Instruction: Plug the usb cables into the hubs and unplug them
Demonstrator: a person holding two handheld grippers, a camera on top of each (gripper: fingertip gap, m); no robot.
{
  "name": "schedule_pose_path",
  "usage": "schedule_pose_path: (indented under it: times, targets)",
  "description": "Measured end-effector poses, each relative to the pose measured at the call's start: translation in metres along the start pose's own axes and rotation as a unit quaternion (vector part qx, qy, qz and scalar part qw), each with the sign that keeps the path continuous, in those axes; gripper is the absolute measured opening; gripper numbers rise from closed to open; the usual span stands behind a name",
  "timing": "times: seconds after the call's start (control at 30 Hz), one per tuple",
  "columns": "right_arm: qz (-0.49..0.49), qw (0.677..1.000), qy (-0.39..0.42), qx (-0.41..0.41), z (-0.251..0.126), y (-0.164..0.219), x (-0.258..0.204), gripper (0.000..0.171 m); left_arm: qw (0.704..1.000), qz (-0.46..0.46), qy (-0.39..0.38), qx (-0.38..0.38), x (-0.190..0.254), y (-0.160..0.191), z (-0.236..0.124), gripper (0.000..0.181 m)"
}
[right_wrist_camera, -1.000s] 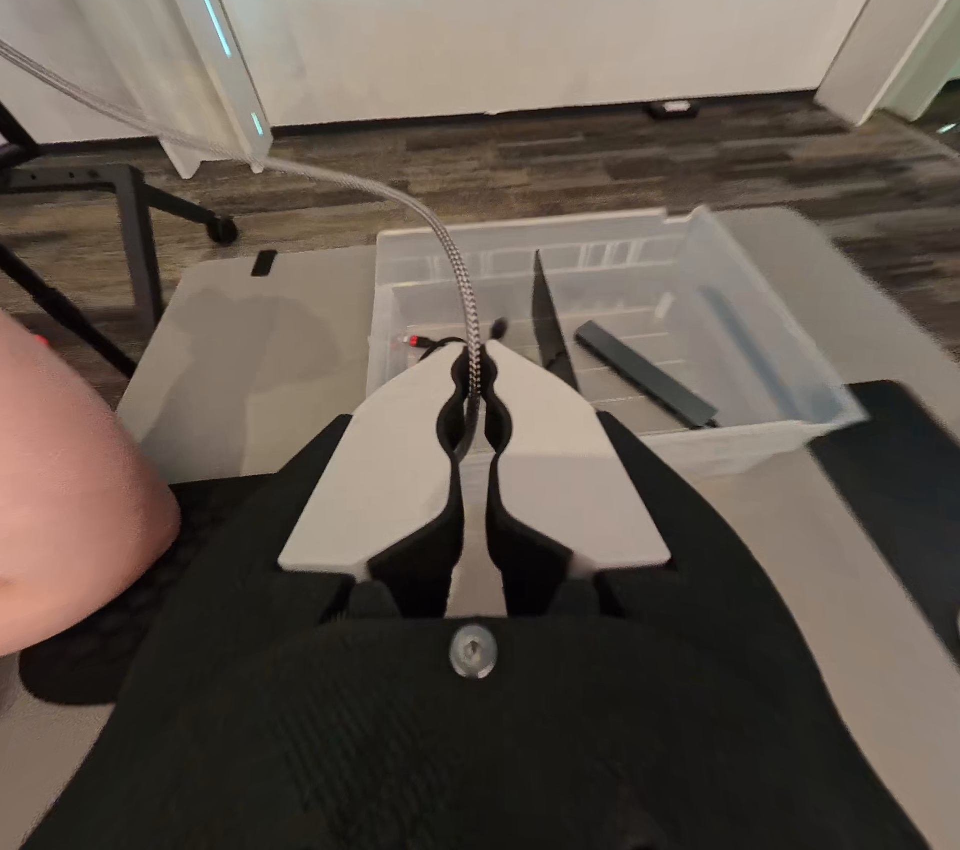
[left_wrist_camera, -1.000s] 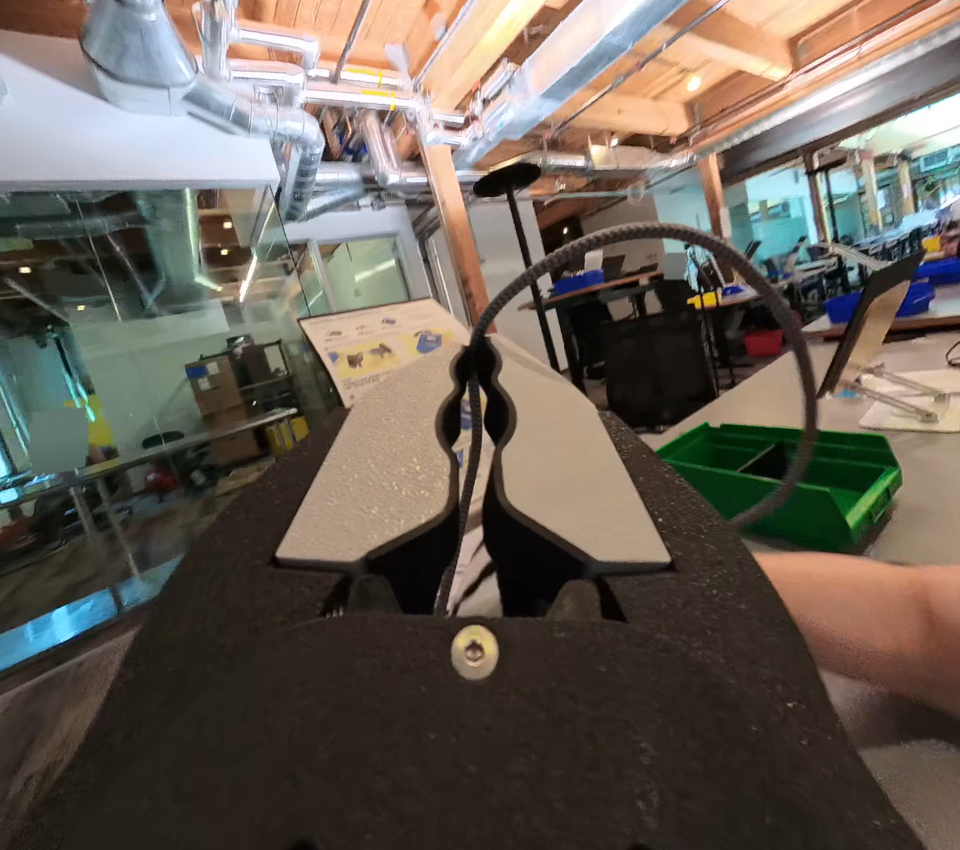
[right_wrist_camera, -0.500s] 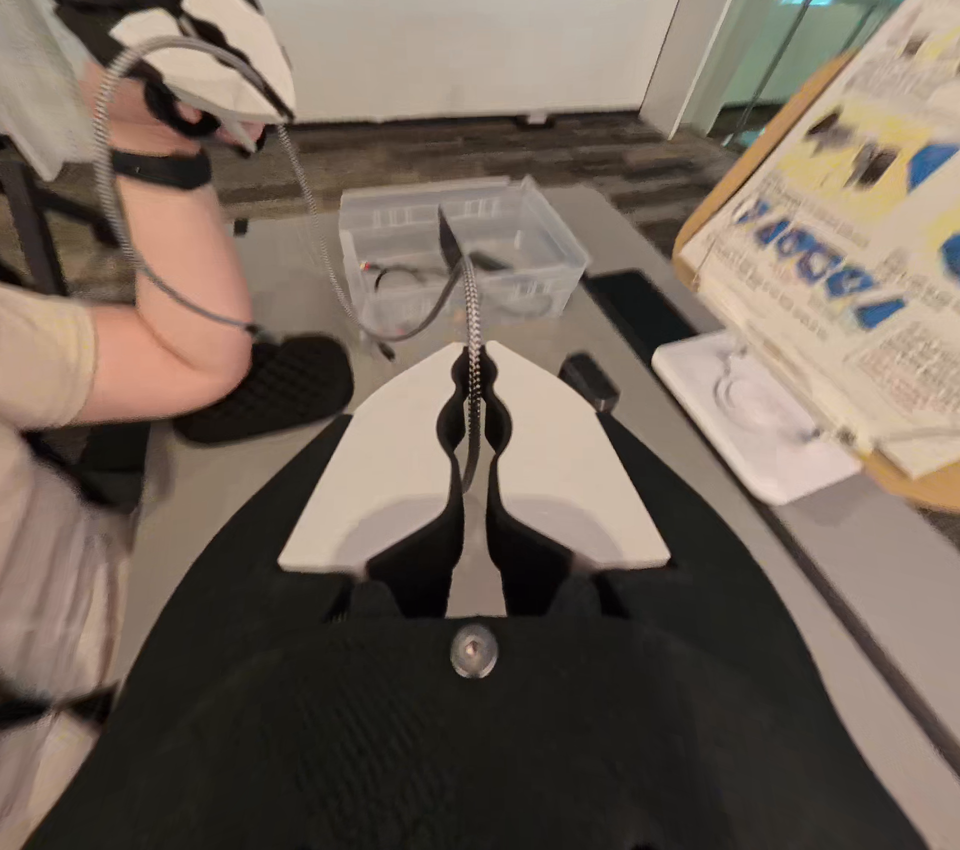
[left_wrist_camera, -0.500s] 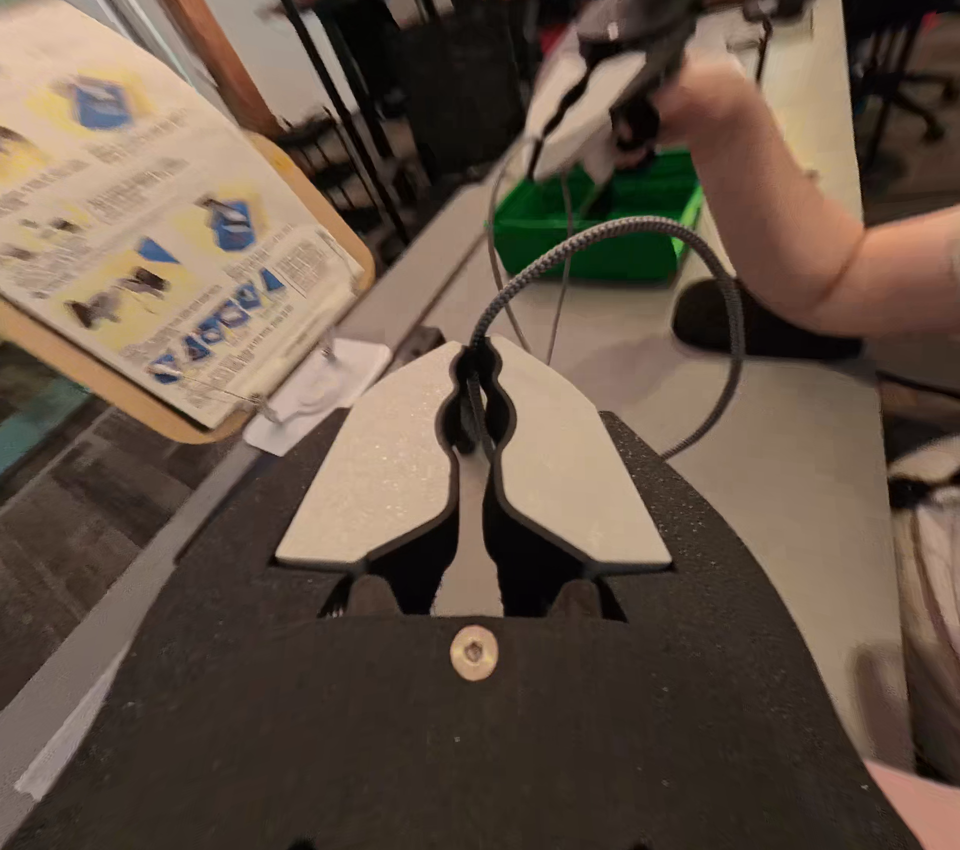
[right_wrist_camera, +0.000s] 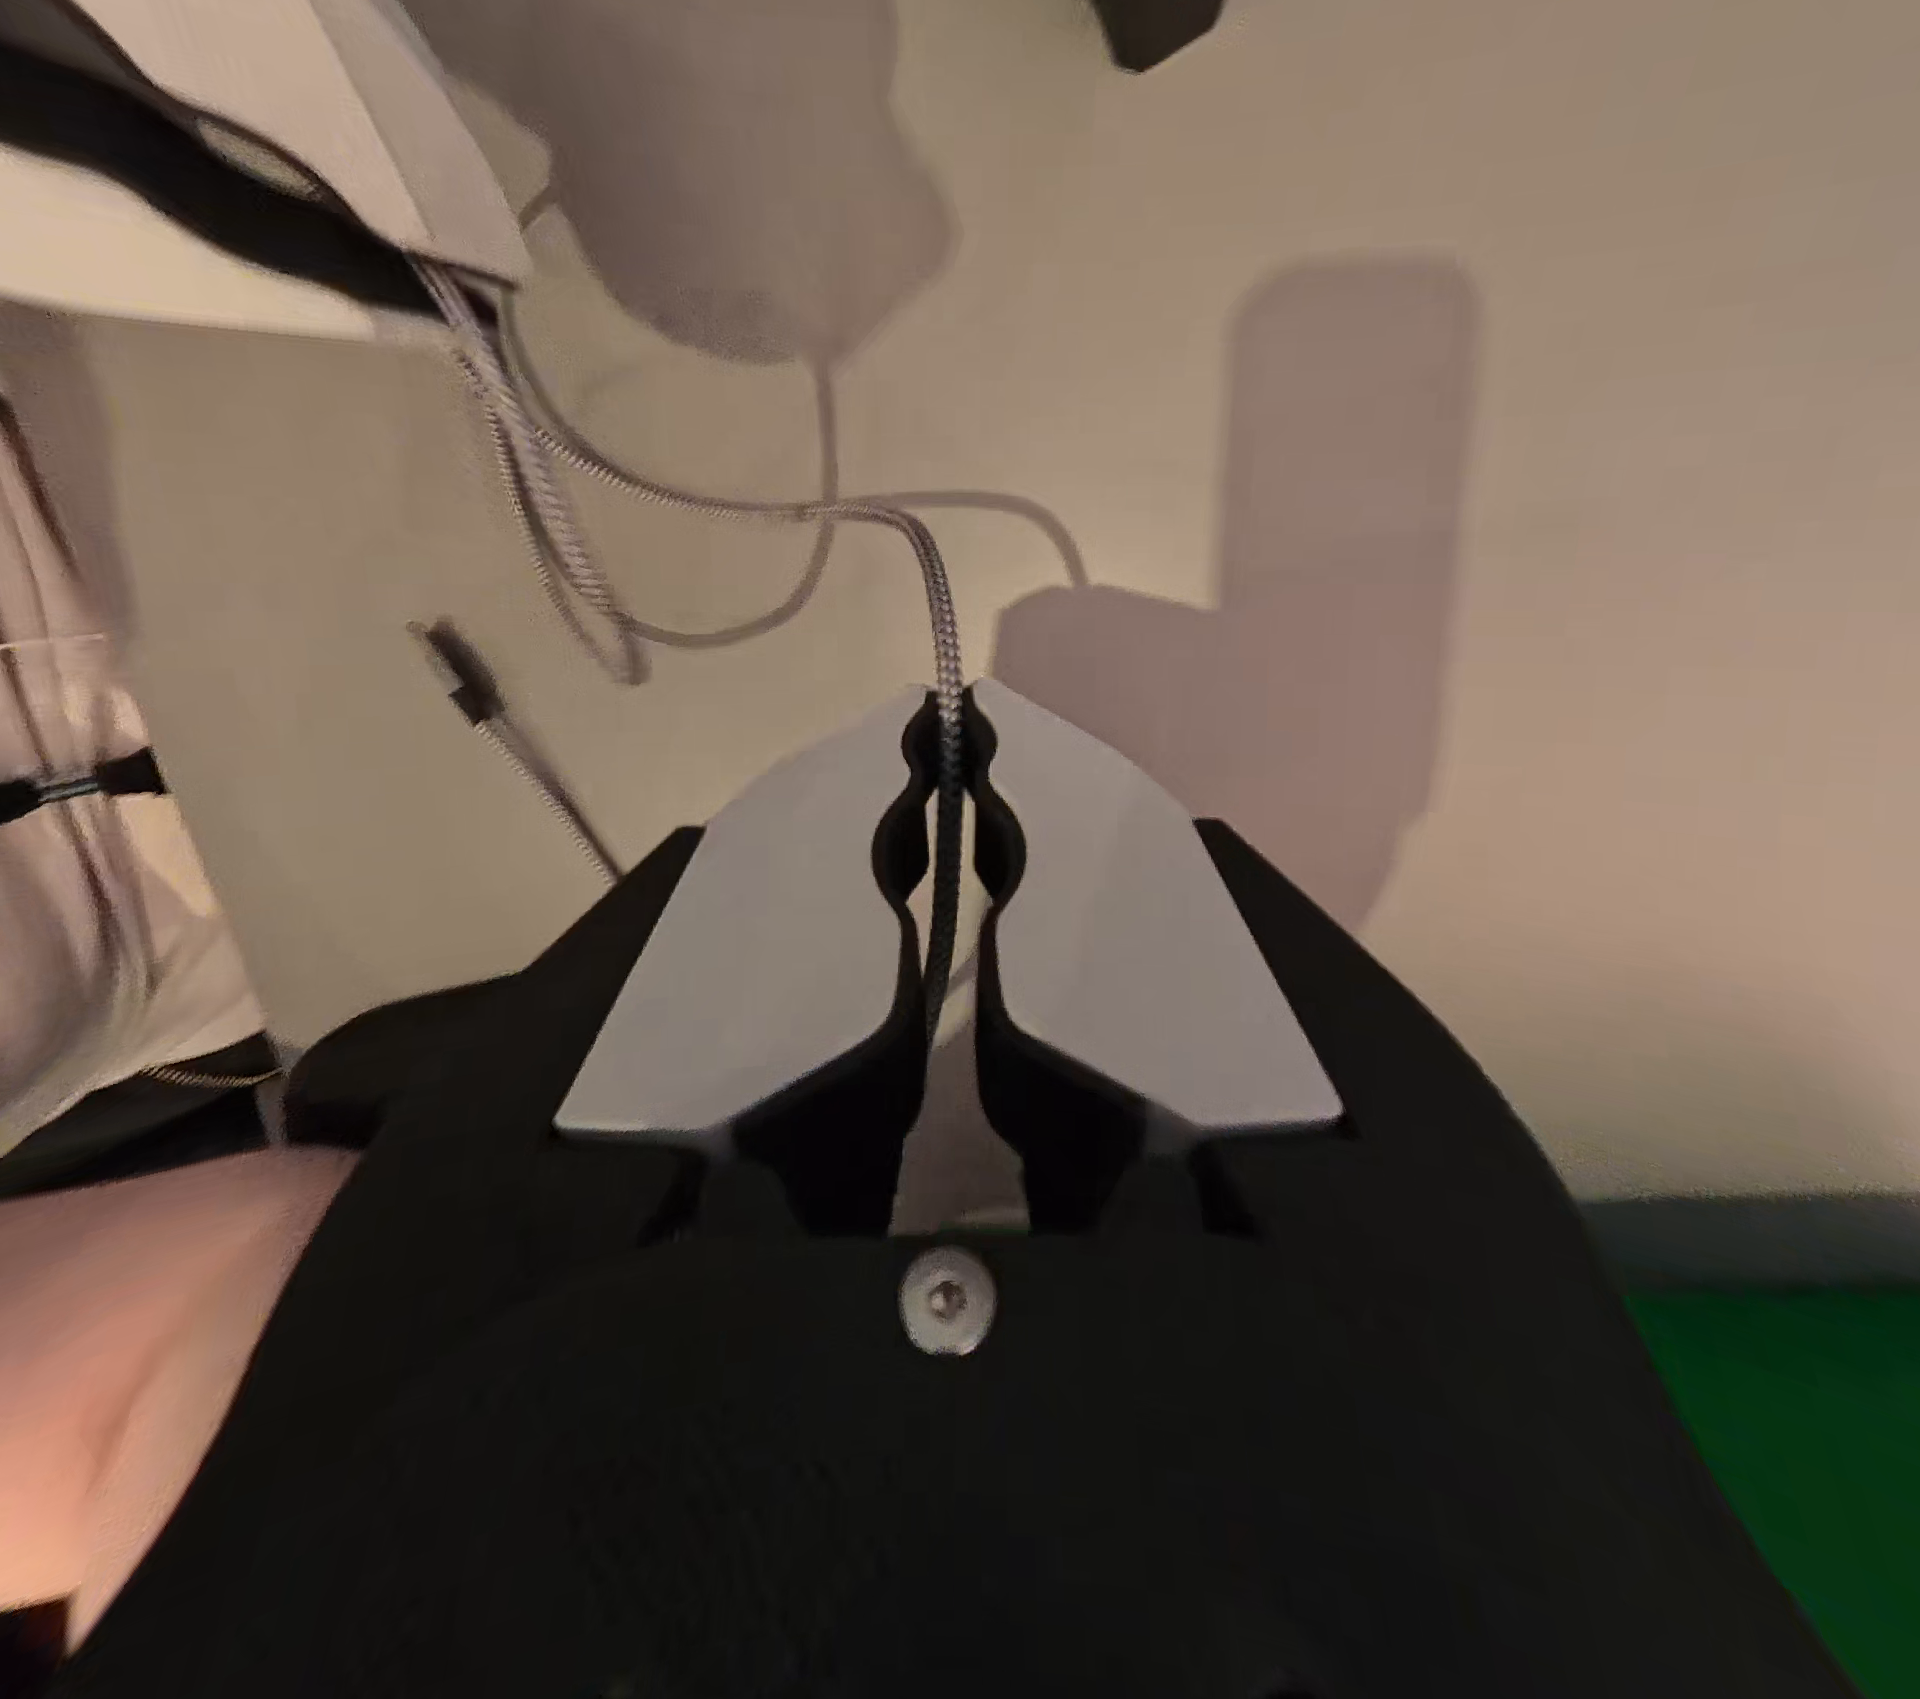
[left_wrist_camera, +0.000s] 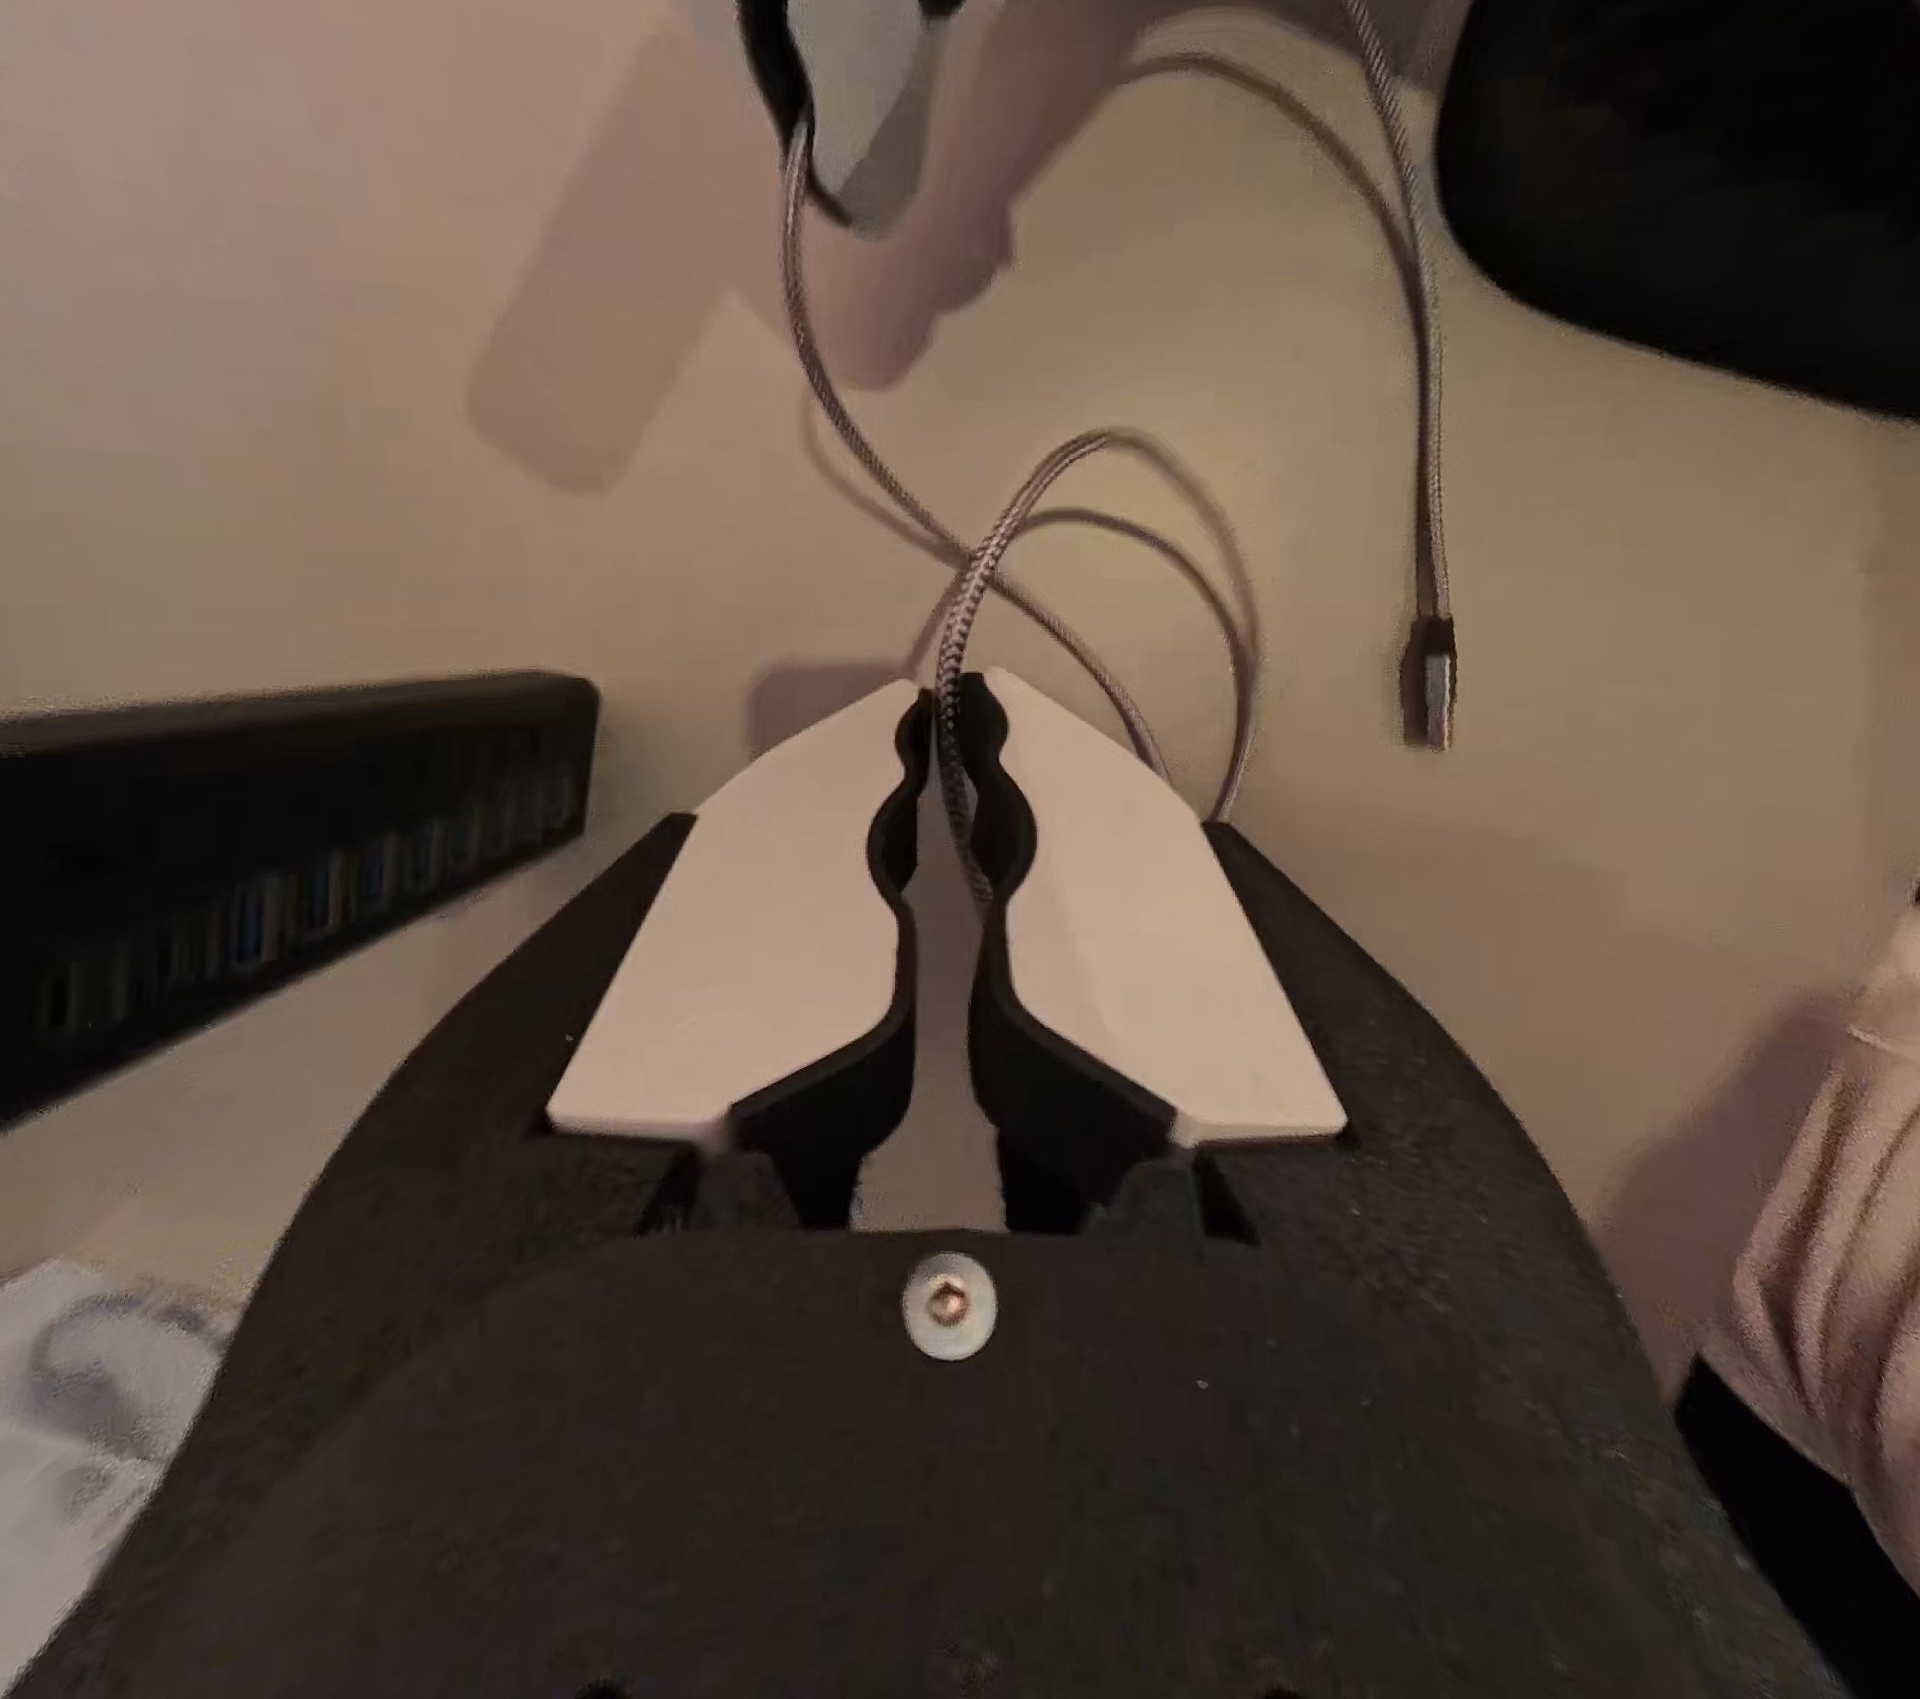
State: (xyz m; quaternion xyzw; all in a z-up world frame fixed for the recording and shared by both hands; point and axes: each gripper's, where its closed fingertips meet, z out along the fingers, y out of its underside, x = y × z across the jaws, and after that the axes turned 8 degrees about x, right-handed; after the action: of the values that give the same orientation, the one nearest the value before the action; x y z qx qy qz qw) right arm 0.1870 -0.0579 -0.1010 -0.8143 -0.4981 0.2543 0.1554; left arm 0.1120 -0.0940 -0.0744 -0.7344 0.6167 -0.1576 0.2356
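1. The left gripper, black-bodied with two pale wedge-shaped fingers, points down at a beige tabletop, its tips closed to a narrow slit on a grey braided usb cable that rises out of them and arcs over to the right.

2. The right gripper, of the same make, is likewise pinched shut on a braided cable, whose dark-looking stretch runs back between the fingers while the grey length ahead bends off to the left.

3. A metal-tipped plug on a grey braided lead hangs free above the table, right of the left gripper's tips and apart from them, plugged into nothing.

4. A long black usb hub with a row of blue-lit ports lies flat on the tabletop to the left of the left gripper, well clear of the hanging plug.

5. In the right wrist view a second dark connector dangles left of the fingers; the blur makes it hard to tell which lead it belongs to.

6. Each camera catches the opposite tool at the top of its frame, with cable trailing from its tips.

7. A black padded rest sits at the table's far right, and a green bin shows at the lower right of the right wrist view.
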Motion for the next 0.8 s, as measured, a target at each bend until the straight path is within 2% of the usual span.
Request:
schedule_pose_path:
  times: [0.03,0.1,0.13,0.3,0.37,0.47,0.53,0.63,0.7,0.73,0.8]
  targets:
    - [-0.002,1.000,0.003,0.012,0.003,-0.001,0.006,0.011,1.000,0.000,-0.002,0.011,-0.003,-0.004,0.005,0.015]
    - [0.006,1.000,0.019,0.015,0.005,0.002,0.018,0.030,1.000,0.004,-0.021,0.017,-0.011,-0.007,0.007,0.043]
    - [0.013,0.999,0.033,0.008,0.004,0.005,0.025,0.034,0.999,0.008,-0.033,0.021,-0.015,-0.008,0.005,0.052]
    - [0.000,0.996,0.082,0.040,-0.010,-0.004,0.040,0.038,0.993,0.014,-0.085,0.082,-0.029,-0.024,-0.037,0.049]
    - [-0.013,0.992,0.106,0.061,-0.022,-0.013,0.042,0.038,0.988,0.018,-0.111,0.105,-0.032,-0.025,-0.071,0.048]
    - [-0.045,0.983,0.147,0.105,-0.048,-0.029,0.038,0.039,0.973,0.001,-0.186,0.139,-0.044,-0.006,-0.145,0.047]
    - [-0.068,0.973,0.175,0.134,-0.066,-0.038,0.033,0.040,0.955,-0.043,-0.254,0.150,-0.057,0.030,-0.197,0.042]
    - [-0.090,0.962,0.201,0.161,-0.086,-0.045,0.025,0.043,0.918,-0.137,-0.366,0.072,-0.083,0.131,-0.248,0.033]
    - [-0.094,0.958,0.214,0.165,-0.094,-0.044,0.024,0.045,0.895,-0.195,-0.401,-0.016,-0.096,0.198,-0.264,0.026]
    - [-0.095,0.958,0.214,0.165,-0.095,-0.043,0.023,0.045,0.892,-0.217,-0.395,-0.040,-0.102,0.222,-0.265,0.023]
    - [-0.092,0.960,0.211,0.161,-0.095,-0.038,0.024,0.046,0.899,-0.241,-0.364,-0.029,-0.118,0.244,-0.256,0.020]
